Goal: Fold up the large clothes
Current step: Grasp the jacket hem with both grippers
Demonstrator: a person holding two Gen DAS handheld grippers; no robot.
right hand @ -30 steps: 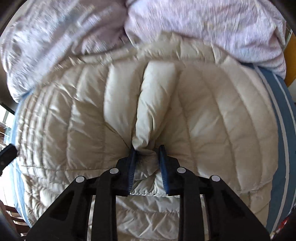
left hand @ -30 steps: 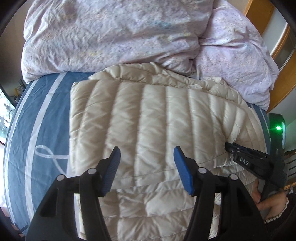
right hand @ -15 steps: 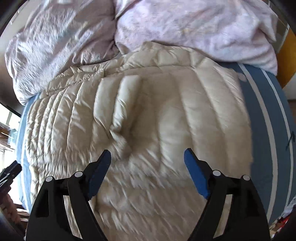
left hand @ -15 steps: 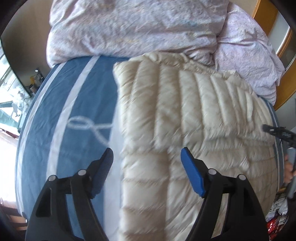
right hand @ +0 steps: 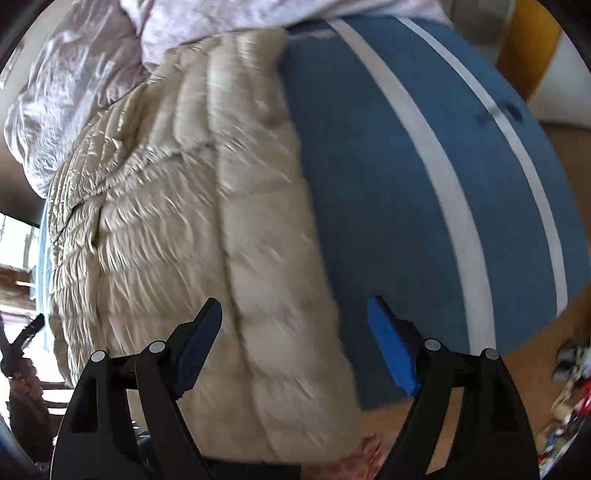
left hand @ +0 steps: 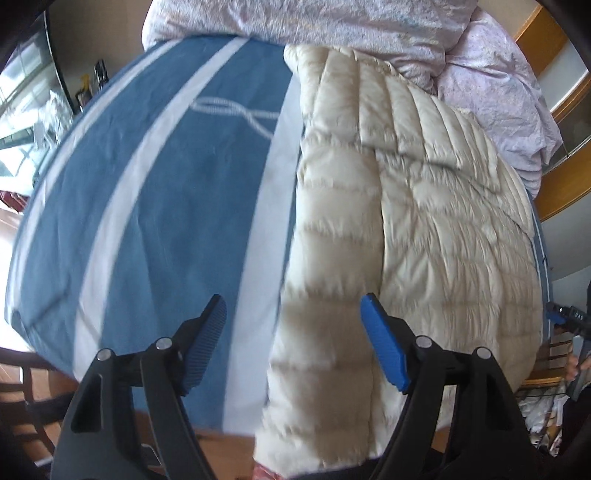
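- Both sets of jaws stand wide apart, and neither has hold of anything.
- On the left gripper (left hand: 293,341), the blue pads (left hand: 384,347) hang above the bed without pressing on any fabric; one pad is over the white stripe of the bedspread, the other over the near edge of the jacket.
- The right gripper (right hand: 295,345) is spread just as wide, one pad over the jacket's quilting and the other over bare blue cloth, gripping nothing.
- Between and beyond both pairs of fingers lies the cream puffer jacket (left hand: 406,206), a long quilted bundle stretched lengthwise on the bed, its near end hanging over the bed's edge toward the wooden floor (right hand: 546,332).
- It lies on the blue bedspread (left hand: 177,192), which carries broad white stripes and a looped rope pattern beside the jacket in the left view.
- At the far end, the jacket's top butts up against a crumpled pale lilac duvet (left hand: 332,26) heaped at the head of the bed.
- Orange-brown wooden trim (left hand: 565,184) shows past the duvet on the right side of the left view.
- Low at the right edge of that same view, the tip of the other gripper peeks in, well apart from the jacket's middle.
- Both views are smeared with blur, so finer detail on the quilting is hard to make out.
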